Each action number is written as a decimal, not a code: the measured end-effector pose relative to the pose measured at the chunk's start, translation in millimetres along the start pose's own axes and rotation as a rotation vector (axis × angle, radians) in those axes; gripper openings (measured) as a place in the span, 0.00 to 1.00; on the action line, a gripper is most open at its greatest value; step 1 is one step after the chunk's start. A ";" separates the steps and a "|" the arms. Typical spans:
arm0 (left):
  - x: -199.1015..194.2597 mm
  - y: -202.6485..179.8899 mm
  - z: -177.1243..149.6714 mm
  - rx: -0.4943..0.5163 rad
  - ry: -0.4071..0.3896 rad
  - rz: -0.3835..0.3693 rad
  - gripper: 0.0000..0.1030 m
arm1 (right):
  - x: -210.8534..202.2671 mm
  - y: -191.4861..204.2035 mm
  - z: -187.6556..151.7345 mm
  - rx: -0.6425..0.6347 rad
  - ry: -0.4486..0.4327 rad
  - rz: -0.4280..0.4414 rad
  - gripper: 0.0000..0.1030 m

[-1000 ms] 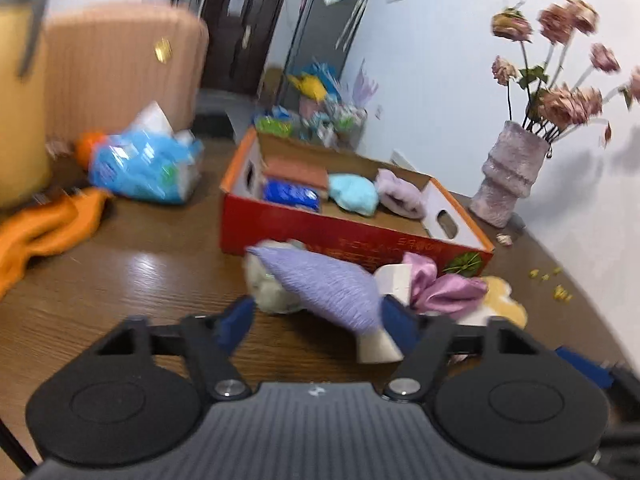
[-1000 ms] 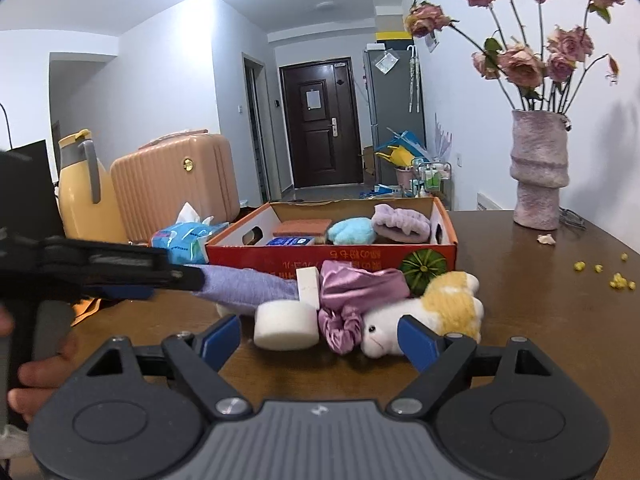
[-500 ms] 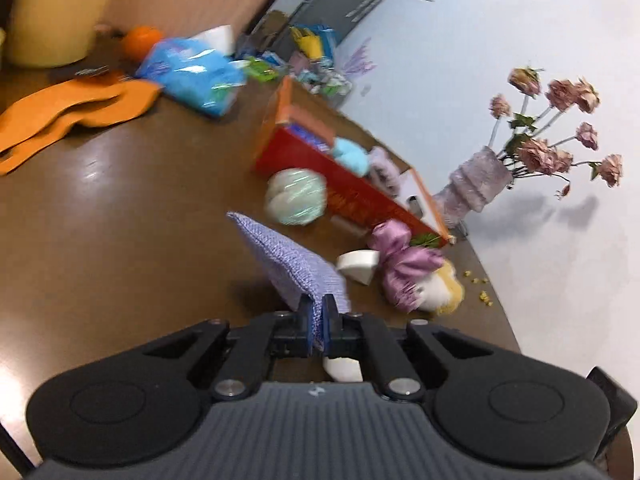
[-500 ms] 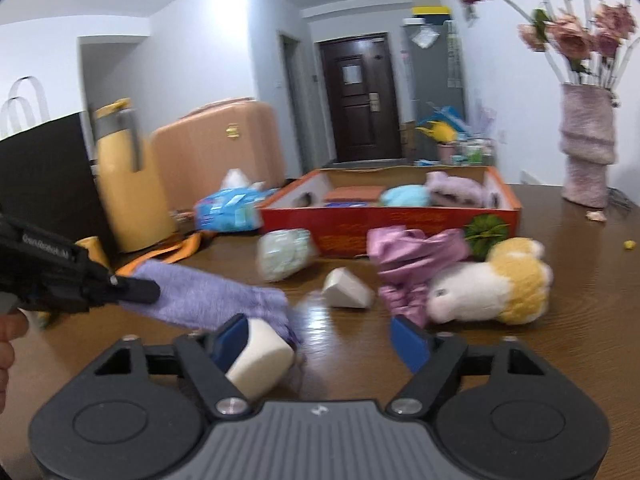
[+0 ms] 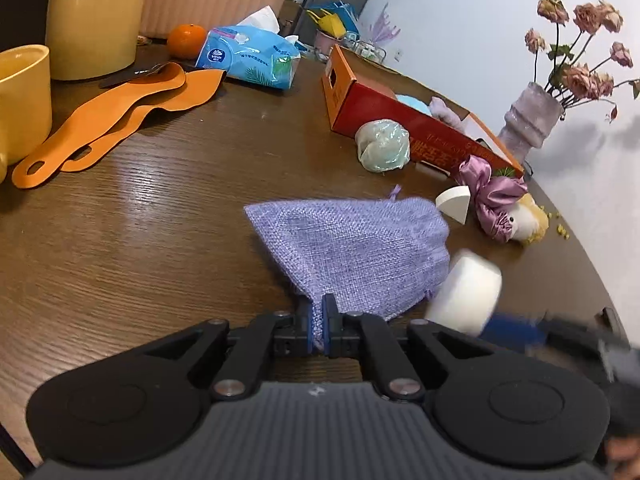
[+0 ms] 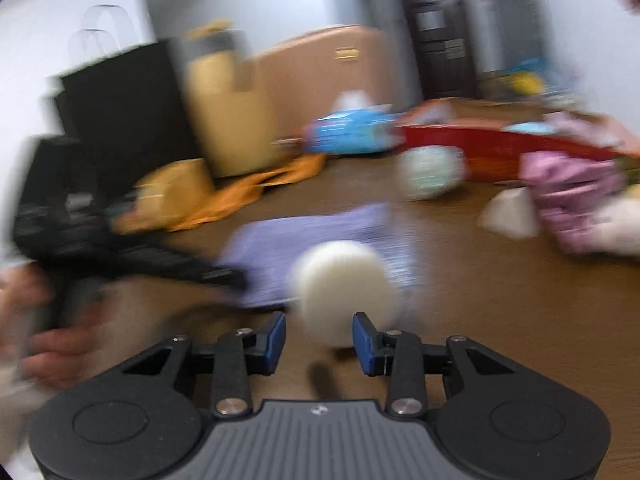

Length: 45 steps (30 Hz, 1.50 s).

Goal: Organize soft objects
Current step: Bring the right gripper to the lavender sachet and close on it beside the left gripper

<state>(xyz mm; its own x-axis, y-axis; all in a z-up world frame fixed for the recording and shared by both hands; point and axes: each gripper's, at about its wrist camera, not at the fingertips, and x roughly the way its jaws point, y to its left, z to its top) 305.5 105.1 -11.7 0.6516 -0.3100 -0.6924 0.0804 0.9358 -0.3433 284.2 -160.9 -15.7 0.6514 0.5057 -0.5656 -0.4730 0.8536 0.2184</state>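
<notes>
Pinching one edge of the purple pouch (image 5: 352,248), the left gripper (image 5: 319,326) has its jaws pressed together on the cloth, low in the middle of the left view, so the rest of the bag spreads up the frame, seemingly sagging onto the brown surface (image 5: 160,220). That hold looks meant to steady the pouch, perhaps so something can be tucked into it. The right gripper (image 6: 319,338) comes in low in its own blurred view with the white sponge (image 6: 344,284) between its jaws; these have just been closing, yet blur hides whether the pads press on it yet. In the left view the sponge sits at the pouch's lower right corner, just beside it. Other soft things wait toward the upper right: a pale green ball (image 5: 382,145) against the red box (image 5: 420,132), a white wedge (image 5: 454,202), a pink scrunchie (image 5: 490,196) and a plush toy (image 5: 528,222) close together. The box already holds a few soft items, so it is likely where things end up. A tissue pack (image 5: 252,58), orange shoehorns (image 5: 116,116) and a vase (image 5: 528,122) stand apart, probably no part of the sorting.
</notes>
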 end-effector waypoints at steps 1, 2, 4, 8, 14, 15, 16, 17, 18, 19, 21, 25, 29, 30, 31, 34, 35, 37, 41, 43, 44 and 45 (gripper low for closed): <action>1.7 -0.7 0.1 0.006 0.004 -0.008 0.05 | 1.4 -7.1 2.8 0.009 -0.029 -0.072 0.39; 2.7 -1.0 0.1 0.016 0.004 -0.007 0.05 | 2.4 -14.0 5.7 0.016 -0.059 -0.140 0.39; 4.7 -4.3 -1.0 0.034 0.004 -0.001 0.05 | 4.6 -28.9 13.5 0.041 -0.101 -0.257 0.40; 3.8 -5.0 -4.4 0.059 0.008 -0.025 0.05 | -19.0 -36.6 20.9 0.124 -0.207 -0.213 0.40; 4.4 -2.3 -4.9 0.063 0.008 -0.040 0.05 | 2.6 -11.2 31.6 0.061 -0.130 0.017 0.45; 4.5 -2.6 -4.8 0.064 0.008 -0.040 0.06 | 13.4 -12.9 34.7 0.072 -0.120 0.025 0.47; 4.4 -2.6 -4.9 0.066 0.009 -0.040 0.06 | 23.3 -16.0 37.3 0.085 -0.110 0.048 0.49; 3.7 -2.9 -4.8 0.067 0.008 -0.036 0.07 | 35.4 -17.7 41.4 0.101 -0.088 0.074 0.52; 3.3 -3.4 -4.6 0.069 0.007 -0.030 0.07 | 46.8 -21.0 44.9 0.113 -0.052 0.107 0.57; 2.8 -4.3 -4.7 0.074 0.005 -0.023 0.07 | 56.1 -23.4 47.0 0.126 -0.028 0.131 0.55; 1.9 -3.8 -5.0 0.071 -0.001 -0.007 0.08 | 62.3 -22.8 45.0 0.148 -0.003 0.156 0.41; -2.1 -7.4 -7.1 0.094 -0.018 -0.006 0.39 | 37.5 5.7 35.6 -0.004 -0.006 0.083 0.35; -2.5 -27.9 -7.4 0.155 -0.046 -0.041 0.57 | 0.2 18.6 20.9 -0.078 0.003 -0.014 0.35; -1.1 -32.4 -7.4 0.161 -0.042 -0.063 0.57 | -9.2 12.8 19.3 -0.043 0.005 -0.018 0.38; 2.7 -40.1 -7.7 0.169 -0.032 -0.085 0.57 | -17.4 6.6 17.0 -0.008 0.003 -0.029 0.42; 14.8 -62.9 -11.5 0.218 -0.013 -0.071 0.57 | -35.0 -8.4 5.3 0.052 -0.015 -0.073 0.60; 17.0 -68.6 -13.5 0.230 -0.013 -0.064 0.57 | -40.1 -14.5 0.9 0.063 -0.025 -0.082 0.60; 16.3 -73.1 -16.7 0.235 -0.011 -0.059 0.57 | -45.3 -28.3 -6.6 0.106 -0.037 -0.084 0.61; 4.4 -61.9 -21.0 0.182 -0.019 -0.052 0.57 | -42.7 -53.2 -14.4 0.246 -0.058 -0.044 0.62; 0.5 -56.9 -21.2 0.159 -0.020 -0.057 0.57 | -38.6 -63.2 -15.1 0.316 -0.077 0.009 0.62; -1.0 -55.5 -21.3 0.147 -0.021 -0.064 0.57 | -35.1 -67.5 -14.4 0.349 -0.081 0.021 0.61; -1.9 -55.3 -21.6 0.141 -0.021 -0.068 0.57 | -31.1 -69.4 -13.8 0.364 -0.080 0.018 0.56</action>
<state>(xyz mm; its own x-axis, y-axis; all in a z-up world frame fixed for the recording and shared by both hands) 283.6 50.3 -5.2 0.6563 -0.3713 -0.6568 0.2290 0.9275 -0.2955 288.6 -237.6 -24.3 0.6962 0.5171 -0.4980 -0.2521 0.8256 0.5048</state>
